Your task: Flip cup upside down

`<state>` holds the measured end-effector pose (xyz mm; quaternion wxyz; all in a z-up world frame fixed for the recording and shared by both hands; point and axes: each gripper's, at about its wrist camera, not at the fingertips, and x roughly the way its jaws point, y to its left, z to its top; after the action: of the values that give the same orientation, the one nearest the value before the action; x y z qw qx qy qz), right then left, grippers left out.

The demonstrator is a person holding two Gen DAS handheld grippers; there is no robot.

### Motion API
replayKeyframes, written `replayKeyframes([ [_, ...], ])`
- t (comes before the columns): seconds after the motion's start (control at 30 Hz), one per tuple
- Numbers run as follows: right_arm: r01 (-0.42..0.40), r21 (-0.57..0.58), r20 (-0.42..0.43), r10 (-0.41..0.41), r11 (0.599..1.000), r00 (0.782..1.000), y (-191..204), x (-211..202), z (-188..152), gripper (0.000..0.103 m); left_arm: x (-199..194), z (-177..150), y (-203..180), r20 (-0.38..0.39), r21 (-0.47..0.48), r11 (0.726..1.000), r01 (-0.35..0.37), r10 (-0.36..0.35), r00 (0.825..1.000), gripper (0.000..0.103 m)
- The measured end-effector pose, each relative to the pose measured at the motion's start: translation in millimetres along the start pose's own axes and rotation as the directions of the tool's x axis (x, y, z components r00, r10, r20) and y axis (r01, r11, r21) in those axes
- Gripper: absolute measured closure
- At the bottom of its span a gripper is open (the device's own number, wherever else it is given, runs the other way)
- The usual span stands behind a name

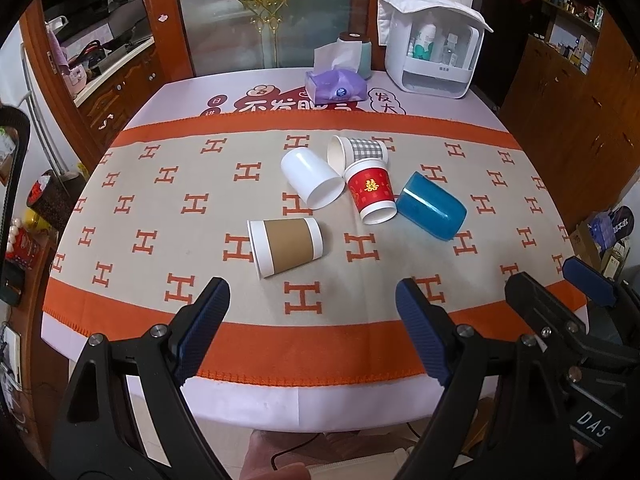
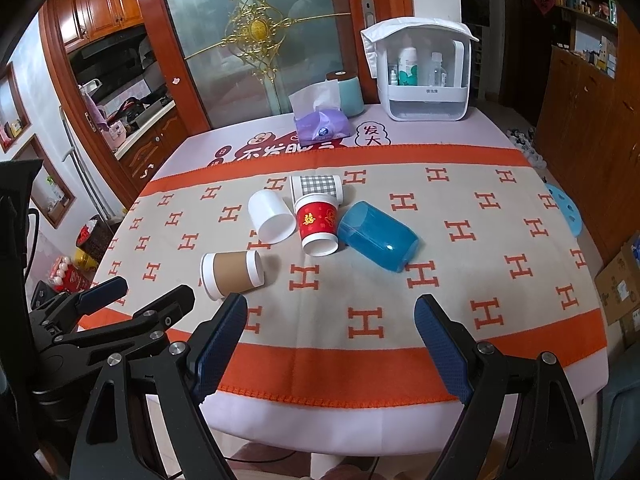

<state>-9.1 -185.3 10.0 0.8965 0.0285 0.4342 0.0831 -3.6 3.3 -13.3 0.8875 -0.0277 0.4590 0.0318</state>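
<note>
The left gripper (image 1: 312, 312), jaws spread and empty, hangs nearest the brown cup (image 1: 286, 246), which lies on its side at its 12 o'clock, long axis running 3-to-9, while the right gripper (image 2: 330, 332), equally open, has it at 11.

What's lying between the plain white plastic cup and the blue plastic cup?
The red paper cup lies on its side between the white plastic cup and the blue plastic cup, seen in both wrist views.
</note>
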Motion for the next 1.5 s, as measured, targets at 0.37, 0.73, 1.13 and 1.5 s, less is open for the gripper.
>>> replayKeyframes([
  [0.37,0.0,0.0,0.0,0.0,1.0,1.0,0.4,0.7,3.1,0.016,4.4,0.7,-0.4,-0.002,-0.007,1.0,-0.004,0.004,1.0,0.02],
  [0.73,-0.005,-0.002,-0.005,0.005,1.0,1.0,-1.7,3.8,0.8,0.016,8.0,-1.2,4.7,-0.022,-0.018,1.0,-0.021,0.02,1.0,0.02],
  [1.13,-0.037,0.008,-0.026,0.037,0.999,0.999,8.7,17.6,5.5,0.016,5.9,0.4,16.7,-0.025,-0.017,0.998,-0.057,0.057,0.998,0.02],
  [1.5,-0.042,0.072,-0.056,0.046,0.997,0.997,23.0,43.3,23.1,0.016,19.0,28.7,41.7,-0.04,0.025,0.999,-0.044,0.045,0.998,0.02],
])
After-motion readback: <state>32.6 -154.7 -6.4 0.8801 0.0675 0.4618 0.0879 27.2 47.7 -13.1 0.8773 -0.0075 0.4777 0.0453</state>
